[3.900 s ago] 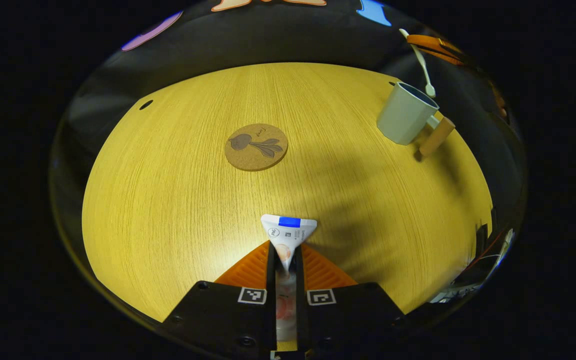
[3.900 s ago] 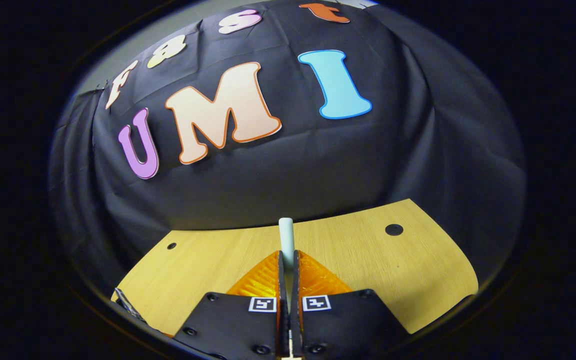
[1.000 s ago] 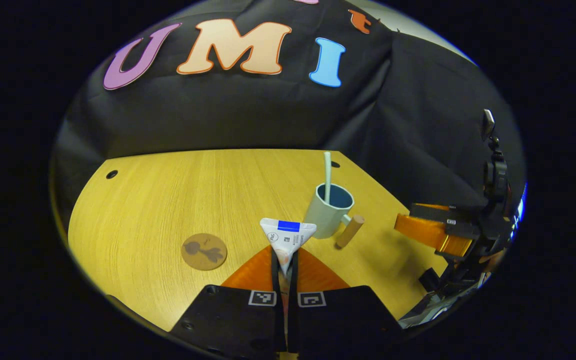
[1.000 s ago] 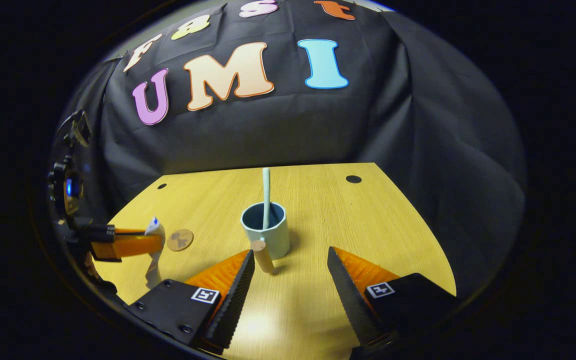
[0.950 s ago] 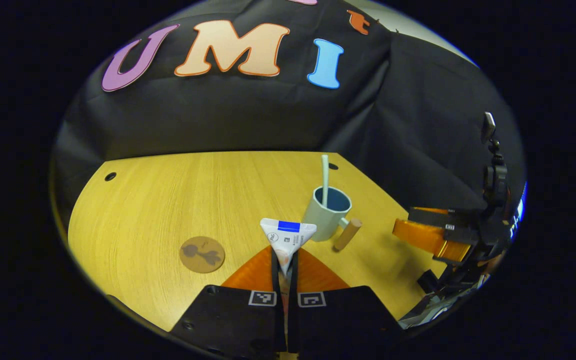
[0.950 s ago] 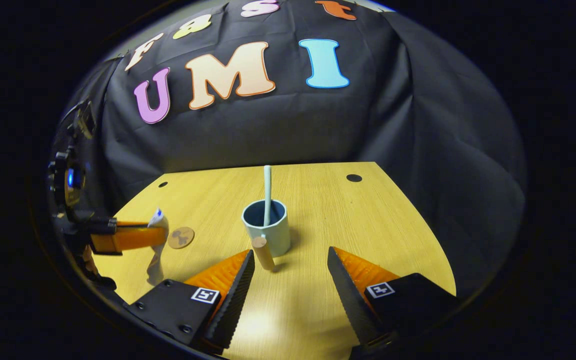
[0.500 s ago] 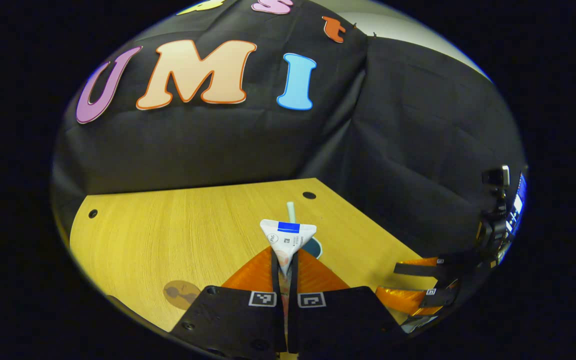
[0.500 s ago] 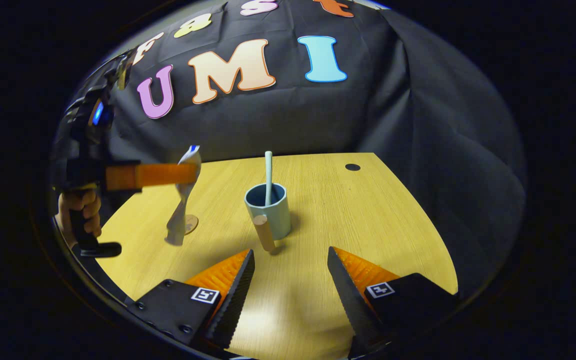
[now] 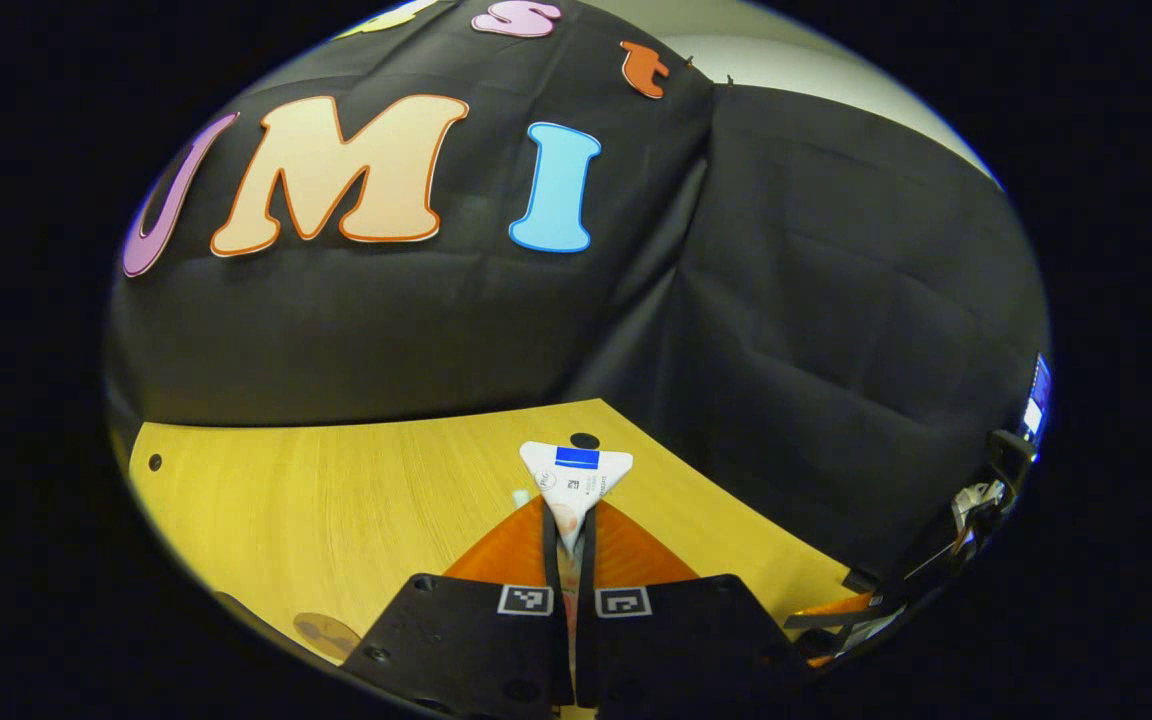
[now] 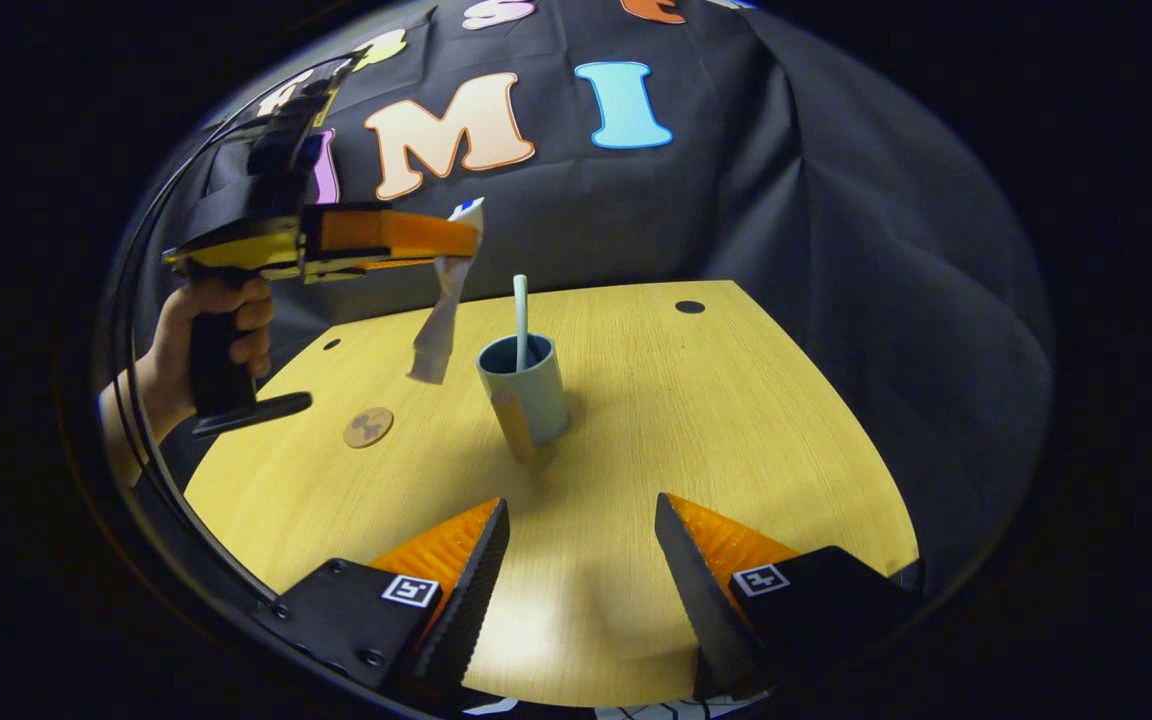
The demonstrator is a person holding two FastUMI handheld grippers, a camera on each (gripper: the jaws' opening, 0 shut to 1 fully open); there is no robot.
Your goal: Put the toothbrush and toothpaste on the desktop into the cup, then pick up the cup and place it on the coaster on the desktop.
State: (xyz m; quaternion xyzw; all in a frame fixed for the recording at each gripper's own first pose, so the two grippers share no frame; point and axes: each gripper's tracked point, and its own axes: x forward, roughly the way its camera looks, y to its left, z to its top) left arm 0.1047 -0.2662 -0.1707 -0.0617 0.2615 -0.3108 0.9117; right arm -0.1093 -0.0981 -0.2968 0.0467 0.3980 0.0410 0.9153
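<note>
The toothpaste (image 10: 441, 300) hangs above the table (image 10: 696, 420), pinched in the left tongs (image 10: 461, 240), at ten o'clock from the cup (image 10: 526, 385) holding the toothbrush (image 10: 520, 310). The coaster (image 10: 368, 427) lies at nine o'clock. The right tongs (image 10: 576, 560) gape wide, empty.

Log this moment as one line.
left gripper: shut on toothpaste, raised beside cup | toothbrush: in cup | right gripper: open

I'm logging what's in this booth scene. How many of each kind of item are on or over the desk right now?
Cup: 1
Toothbrush: 1, standing in the cup
Toothpaste tube: 1, held in the air by the left gripper
Coaster: 1
Total: 4
</note>
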